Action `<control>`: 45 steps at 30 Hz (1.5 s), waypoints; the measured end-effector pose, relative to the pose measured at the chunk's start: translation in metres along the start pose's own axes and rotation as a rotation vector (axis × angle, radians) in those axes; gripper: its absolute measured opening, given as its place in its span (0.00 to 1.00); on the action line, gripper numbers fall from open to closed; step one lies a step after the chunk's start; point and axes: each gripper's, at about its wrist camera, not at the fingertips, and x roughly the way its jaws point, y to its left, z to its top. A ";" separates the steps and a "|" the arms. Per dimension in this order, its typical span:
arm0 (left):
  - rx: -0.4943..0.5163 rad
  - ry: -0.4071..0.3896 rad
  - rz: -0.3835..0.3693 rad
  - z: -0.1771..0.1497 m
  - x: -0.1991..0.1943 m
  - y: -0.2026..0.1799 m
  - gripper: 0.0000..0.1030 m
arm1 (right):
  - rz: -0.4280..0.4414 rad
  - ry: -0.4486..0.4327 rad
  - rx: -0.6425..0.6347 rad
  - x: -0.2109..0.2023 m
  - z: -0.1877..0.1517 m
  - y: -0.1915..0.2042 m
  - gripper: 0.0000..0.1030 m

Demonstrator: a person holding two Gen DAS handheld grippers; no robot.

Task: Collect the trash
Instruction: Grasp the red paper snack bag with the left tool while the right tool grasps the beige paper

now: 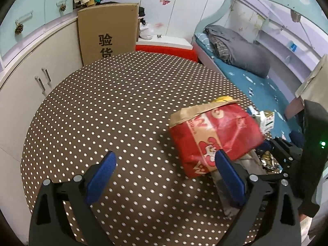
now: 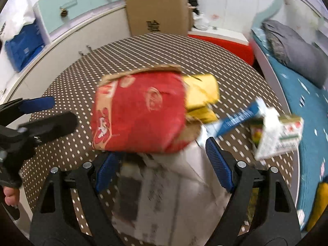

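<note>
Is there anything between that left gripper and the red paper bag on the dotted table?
Nothing visible. The left gripper hangs open over bare dotted tablecloth, and the red paper bag lies just beyond its right finger, with no object between them.

Bedroom being crowded by a round table

A dotted brown tablecloth [image 1: 123, 102] is being flanked by cream cabinets [image 1: 37, 78], a cardboard box [image 1: 108, 30] and a blue-sheeted bed [image 1: 256, 82].

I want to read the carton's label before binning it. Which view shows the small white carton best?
The right wrist view: the carton is large and whole at the table's right edge, green and red print facing the camera, though blurred. The left wrist view shows only a small part, mostly hidden behind the red bag.
</note>
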 end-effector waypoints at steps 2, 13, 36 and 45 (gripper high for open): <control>-0.006 0.008 -0.002 0.003 0.003 0.003 0.92 | 0.021 0.030 -0.024 0.010 0.004 0.004 0.44; -0.026 -0.035 0.015 -0.004 -0.023 0.016 0.92 | 0.099 -0.007 -0.043 -0.034 0.006 0.019 0.09; 0.101 0.042 -0.085 -0.004 0.004 -0.051 0.94 | -0.016 -0.205 0.104 -0.171 -0.021 -0.053 0.05; 0.088 0.076 -0.140 0.001 0.039 -0.067 0.50 | -0.141 -0.181 0.251 -0.180 -0.046 -0.119 0.05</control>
